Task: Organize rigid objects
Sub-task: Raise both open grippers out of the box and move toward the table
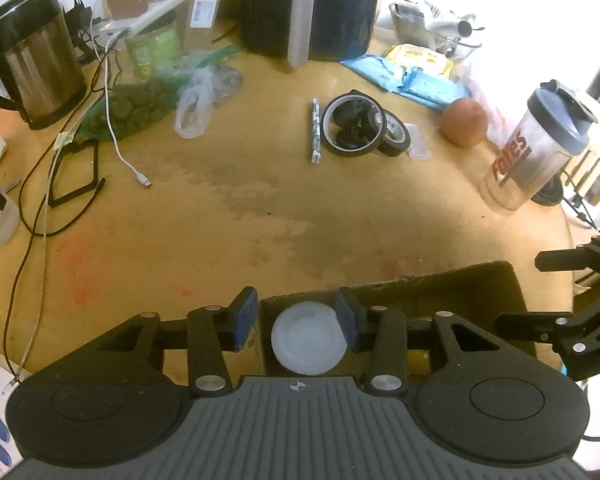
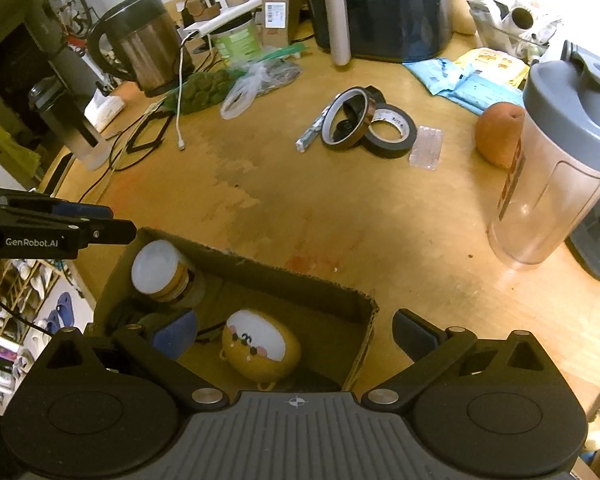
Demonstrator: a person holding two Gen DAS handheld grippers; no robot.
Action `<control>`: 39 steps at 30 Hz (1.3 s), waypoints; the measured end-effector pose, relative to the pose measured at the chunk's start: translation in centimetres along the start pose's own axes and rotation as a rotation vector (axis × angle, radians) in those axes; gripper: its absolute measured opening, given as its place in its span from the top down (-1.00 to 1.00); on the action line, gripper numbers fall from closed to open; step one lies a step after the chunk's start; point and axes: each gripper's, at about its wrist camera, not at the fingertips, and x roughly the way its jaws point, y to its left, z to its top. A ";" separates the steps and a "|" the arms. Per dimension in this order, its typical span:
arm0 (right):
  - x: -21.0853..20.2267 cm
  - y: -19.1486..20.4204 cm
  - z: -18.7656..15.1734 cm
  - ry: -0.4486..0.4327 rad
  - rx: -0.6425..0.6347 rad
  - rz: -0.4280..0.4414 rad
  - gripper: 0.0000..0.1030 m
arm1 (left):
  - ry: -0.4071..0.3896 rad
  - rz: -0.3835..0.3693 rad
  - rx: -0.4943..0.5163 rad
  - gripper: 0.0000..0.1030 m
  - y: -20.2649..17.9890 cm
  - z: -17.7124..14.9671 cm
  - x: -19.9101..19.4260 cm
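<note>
Over the brown cardboard box (image 2: 236, 280), the left gripper (image 1: 296, 320) has its blue pads apart around the white-lidded jar (image 2: 160, 270) standing inside, as if letting go, and the right gripper (image 2: 296, 336) gapes empty.

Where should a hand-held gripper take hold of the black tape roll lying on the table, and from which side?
Grip the black tape roll across its free near-right rim, one finger inside the hole, coming from above. It lies flat, and the amber tape roll leans on its left side.
</note>
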 end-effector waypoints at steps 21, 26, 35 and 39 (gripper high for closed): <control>1.4 -0.9 1.8 -0.014 0.049 -0.056 -1.00 | -0.045 -0.033 0.072 -0.81 -0.6 2.4 1.3; 1.8 -1.2 2.3 -0.026 0.054 -0.061 -1.00 | -0.076 -0.061 0.094 -0.81 -0.8 3.4 1.6; 2.2 -1.8 4.1 -0.033 0.050 -0.075 -1.00 | -0.113 -0.131 0.100 -0.80 -1.0 6.4 2.9; 2.0 -2.4 4.9 -0.038 0.059 -0.091 -1.00 | -0.126 -0.149 0.097 -0.74 -1.1 7.8 3.6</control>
